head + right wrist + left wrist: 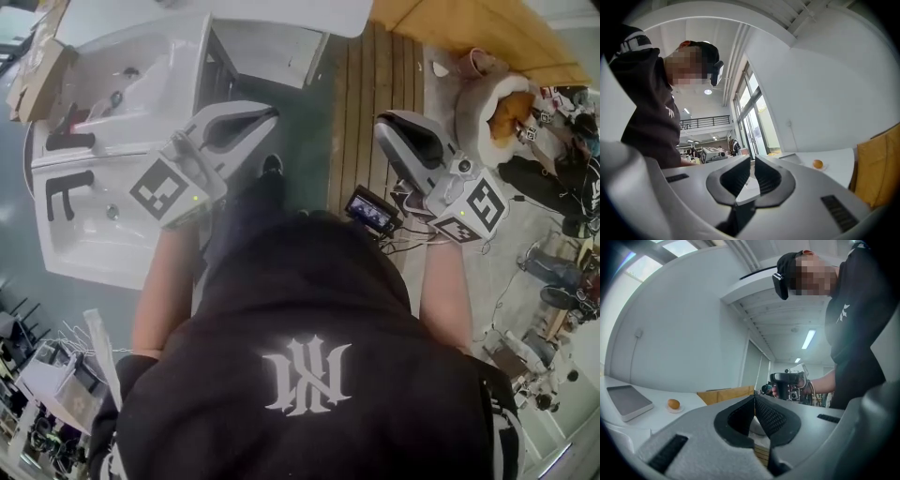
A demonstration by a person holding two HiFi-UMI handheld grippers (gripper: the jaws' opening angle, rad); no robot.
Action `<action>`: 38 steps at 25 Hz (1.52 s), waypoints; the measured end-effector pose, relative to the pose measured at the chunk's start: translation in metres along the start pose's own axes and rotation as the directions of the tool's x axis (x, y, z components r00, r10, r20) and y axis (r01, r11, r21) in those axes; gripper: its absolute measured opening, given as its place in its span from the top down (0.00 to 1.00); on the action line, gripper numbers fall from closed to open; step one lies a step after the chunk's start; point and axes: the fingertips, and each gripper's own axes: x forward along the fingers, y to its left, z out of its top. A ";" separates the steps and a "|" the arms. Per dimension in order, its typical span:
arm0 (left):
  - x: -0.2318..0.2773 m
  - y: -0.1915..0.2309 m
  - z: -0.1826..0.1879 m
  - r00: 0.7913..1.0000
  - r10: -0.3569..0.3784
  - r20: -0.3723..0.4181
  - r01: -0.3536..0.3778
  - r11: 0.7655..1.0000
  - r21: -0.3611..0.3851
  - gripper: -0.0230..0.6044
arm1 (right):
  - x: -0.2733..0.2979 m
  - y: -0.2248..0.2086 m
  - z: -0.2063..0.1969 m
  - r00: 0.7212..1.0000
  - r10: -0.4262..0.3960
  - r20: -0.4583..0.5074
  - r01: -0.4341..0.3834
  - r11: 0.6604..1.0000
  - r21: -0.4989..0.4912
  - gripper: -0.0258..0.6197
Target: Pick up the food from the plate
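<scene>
Black hooded top (309, 375) in foreground, a person holds the grey left gripper (754, 398) and grey right gripper (752, 159), each with jaws pressed together and empty. Small round orange-brown food (673, 403) sits untouched on its little white plate (677, 410) on the white table (651, 414), well apart from both; the pickup looks not yet begun.

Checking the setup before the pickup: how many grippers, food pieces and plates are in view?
Grippers: 2, the left gripper and the right gripper
Food: 1
Plate: 1
Total: 4

The person (300, 375) is viewed steeply from overhead. Both gripper views are angled upward; the bench (691, 400) is shared.
</scene>
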 end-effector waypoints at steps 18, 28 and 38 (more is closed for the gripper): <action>0.083 0.200 0.029 0.999 0.051 0.001 -0.051 0.998 -0.024 0.96 | 0.113 -0.186 0.048 0.999 0.051 0.002 -0.051 0.999 0.014 0.95; 0.160 0.314 0.025 0.984 0.159 -0.085 -0.166 0.982 -0.085 0.96 | 0.176 -0.334 0.058 0.975 0.220 -0.028 -0.217 0.973 0.073 0.78; 0.199 0.396 0.011 0.973 0.182 -0.138 -0.195 0.977 -0.084 0.96 | 0.228 -0.415 0.041 0.950 0.291 -0.117 -0.280 0.954 0.104 0.73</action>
